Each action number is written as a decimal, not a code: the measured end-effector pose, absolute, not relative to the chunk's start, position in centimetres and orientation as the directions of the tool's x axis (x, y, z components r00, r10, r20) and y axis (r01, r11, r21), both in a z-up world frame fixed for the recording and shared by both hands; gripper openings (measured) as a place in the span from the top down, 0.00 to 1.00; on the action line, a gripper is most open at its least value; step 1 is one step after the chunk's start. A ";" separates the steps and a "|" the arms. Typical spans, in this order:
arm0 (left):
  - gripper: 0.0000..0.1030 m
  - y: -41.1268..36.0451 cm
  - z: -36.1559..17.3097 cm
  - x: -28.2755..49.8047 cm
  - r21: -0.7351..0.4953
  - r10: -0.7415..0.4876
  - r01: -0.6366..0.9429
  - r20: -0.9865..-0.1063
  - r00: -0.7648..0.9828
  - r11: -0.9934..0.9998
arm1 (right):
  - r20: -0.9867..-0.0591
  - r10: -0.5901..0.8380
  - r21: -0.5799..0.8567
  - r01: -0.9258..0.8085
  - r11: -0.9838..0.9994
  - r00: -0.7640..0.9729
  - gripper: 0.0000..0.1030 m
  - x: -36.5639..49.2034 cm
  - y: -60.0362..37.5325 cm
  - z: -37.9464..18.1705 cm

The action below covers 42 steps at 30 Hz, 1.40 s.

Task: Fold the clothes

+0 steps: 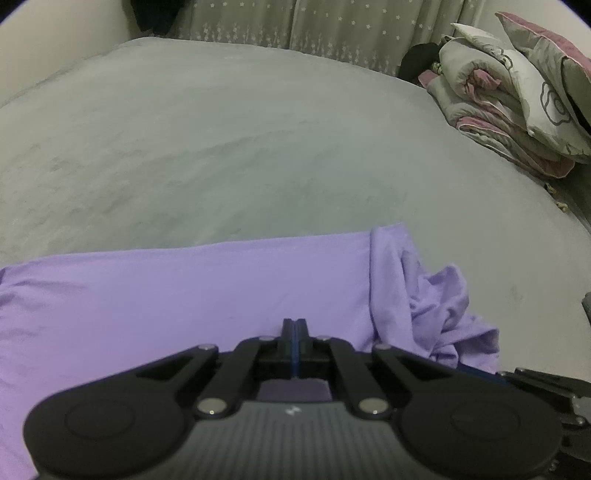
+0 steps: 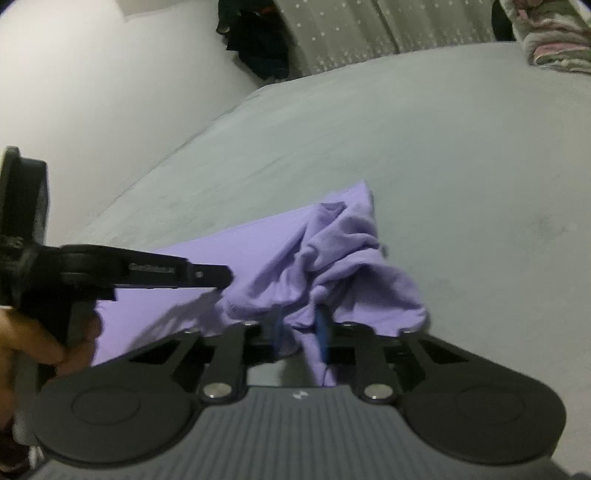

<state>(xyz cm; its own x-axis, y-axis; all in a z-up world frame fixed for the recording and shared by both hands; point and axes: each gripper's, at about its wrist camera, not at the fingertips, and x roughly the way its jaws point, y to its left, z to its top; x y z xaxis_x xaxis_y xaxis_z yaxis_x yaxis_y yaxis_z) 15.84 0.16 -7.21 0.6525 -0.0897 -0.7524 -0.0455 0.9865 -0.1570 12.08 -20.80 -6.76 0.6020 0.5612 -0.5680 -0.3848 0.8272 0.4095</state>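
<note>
A lilac garment (image 1: 184, 288) lies on the grey bed (image 1: 221, 147), flat on the left and bunched at its right end (image 1: 443, 314). My left gripper (image 1: 294, 325) is shut above the flat part, with no cloth showing between its fingers. In the right wrist view the garment's bunched end (image 2: 332, 258) lies just ahead of my right gripper (image 2: 299, 325), whose fingers are apart with a fold of lilac cloth between them. The left gripper (image 2: 214, 277) shows there from the side, held by a hand, over the flat part.
A folded grey and pink quilt with pillows (image 1: 517, 96) sits at the bed's far right corner. Grey star-patterned curtains (image 1: 295, 26) hang behind the bed. Dark clothes (image 2: 258, 44) hang at the far wall. A white wall (image 2: 92, 92) runs along the bed's left side.
</note>
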 end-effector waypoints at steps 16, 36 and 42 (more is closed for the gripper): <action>1.00 -0.3 -6.1 15.0 -0.120 -0.068 -0.035 -0.757 0.650 0.992 | -0.499 0.584 0.426 -0.405 0.809 0.641 0.94 11.7 -22.5 -4.1; 0.86 -2.5 -4.4 16.4 -0.168 -0.158 0.050 -0.729 0.667 0.985 | -0.559 0.553 0.350 -0.429 0.833 0.617 0.55 11.8 -23.7 -3.0; 0.75 -5.4 -4.1 18.6 -0.165 -0.215 0.138 -0.731 0.647 0.976 | -0.612 0.458 0.262 -0.382 0.886 0.645 0.58 12.5 -23.0 -4.7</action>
